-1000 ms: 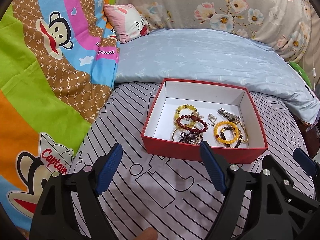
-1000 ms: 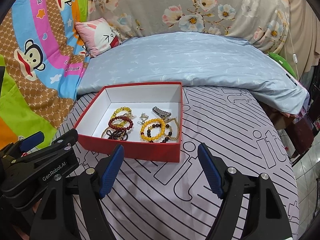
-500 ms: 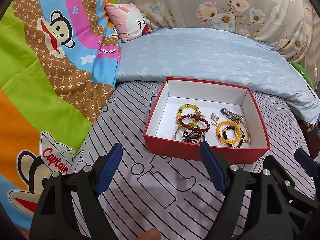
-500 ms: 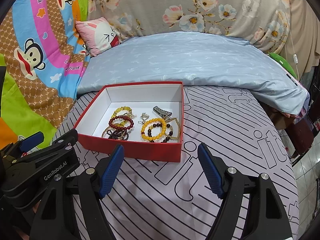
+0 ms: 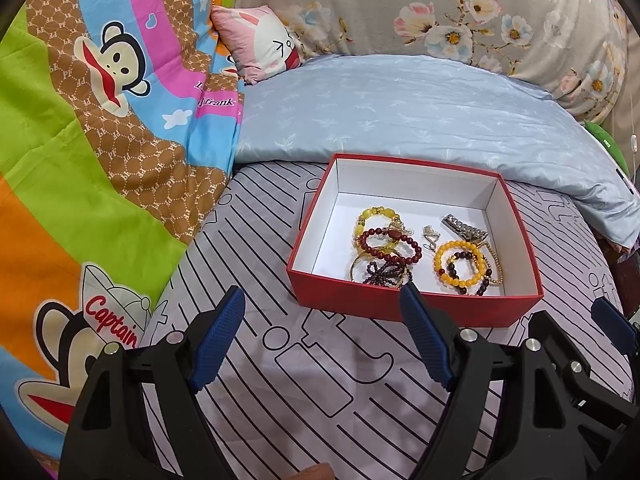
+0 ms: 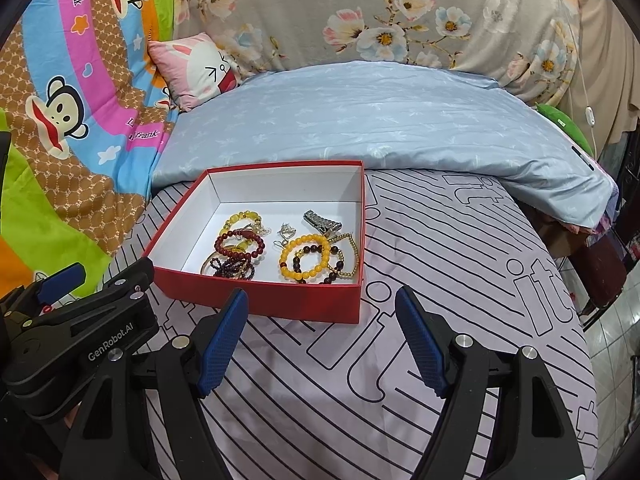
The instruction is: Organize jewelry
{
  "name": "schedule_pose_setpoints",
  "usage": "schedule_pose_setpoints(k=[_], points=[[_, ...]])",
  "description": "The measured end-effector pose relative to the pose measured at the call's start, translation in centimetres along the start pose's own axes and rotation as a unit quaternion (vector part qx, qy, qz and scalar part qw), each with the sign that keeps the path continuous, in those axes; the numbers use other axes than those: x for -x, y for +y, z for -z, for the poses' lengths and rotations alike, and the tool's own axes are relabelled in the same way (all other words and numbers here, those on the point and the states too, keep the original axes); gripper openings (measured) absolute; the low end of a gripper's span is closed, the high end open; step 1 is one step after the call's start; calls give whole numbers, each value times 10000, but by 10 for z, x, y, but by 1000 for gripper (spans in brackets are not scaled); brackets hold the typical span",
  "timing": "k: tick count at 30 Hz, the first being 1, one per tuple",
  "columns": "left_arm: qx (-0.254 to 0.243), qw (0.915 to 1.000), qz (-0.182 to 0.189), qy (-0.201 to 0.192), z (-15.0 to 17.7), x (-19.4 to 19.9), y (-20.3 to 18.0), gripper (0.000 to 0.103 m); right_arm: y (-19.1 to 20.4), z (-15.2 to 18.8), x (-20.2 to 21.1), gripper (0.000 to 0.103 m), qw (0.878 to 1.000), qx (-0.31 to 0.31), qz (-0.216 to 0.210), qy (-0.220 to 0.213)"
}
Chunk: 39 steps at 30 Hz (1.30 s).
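Observation:
A red box with a white inside lies on the striped bed sheet. Inside it sit several pieces: a yellow bead bracelet, a dark red bead bracelet, a pale yellow bracelet, a silver watch band and a gold chain. My left gripper is open, hovering just before the box's near wall. My right gripper is also open and empty, at the box's near right corner. The left gripper's body shows at the right wrist view's lower left.
A light blue quilt lies folded right behind the box. A colourful monkey-print blanket covers the left. A pink rabbit cushion and a floral pillow stand at the back. The bed edge and tiled floor are at right.
The view has drifted very slightly; the box sits marginally higher in the left wrist view. Both grippers stay open and empty, and the jewelry has not moved.

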<state>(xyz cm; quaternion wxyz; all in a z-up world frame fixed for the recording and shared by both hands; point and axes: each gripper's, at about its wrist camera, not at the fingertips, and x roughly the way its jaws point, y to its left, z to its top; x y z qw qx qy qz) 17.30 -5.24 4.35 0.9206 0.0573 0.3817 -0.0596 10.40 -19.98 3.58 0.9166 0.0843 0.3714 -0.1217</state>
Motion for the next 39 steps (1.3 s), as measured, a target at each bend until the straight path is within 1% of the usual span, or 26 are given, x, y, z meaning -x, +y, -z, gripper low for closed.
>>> schedule_pose_setpoints(k=[4, 6, 10, 14, 34, 37, 39], points=[[39, 10000, 5, 43, 0, -1, 1, 81, -2, 1, -2, 74, 10000, -14, 1, 14], [67, 9999, 34, 99, 1, -4, 2, 81, -2, 1, -2, 74, 10000, -5, 2, 15], [65, 9999, -72, 140, 3, -8, 1, 81, -2, 4, -4, 74, 10000, 10, 12, 28], [53, 9998, -93, 193, 4, -10, 0, 81, -1, 6, -4, 74, 10000, 14, 23, 49], [42, 9998, -124, 179, 4, -9, 0, 81, 0, 5, -3, 74, 10000, 16, 28, 56], [46, 9998, -156, 95, 3, -7, 0, 80, 0, 5, -4, 74, 10000, 8, 24, 52], [40, 9998, -149, 122, 3, -7, 0, 80, 0, 6, -4, 74, 10000, 10, 37, 51]])
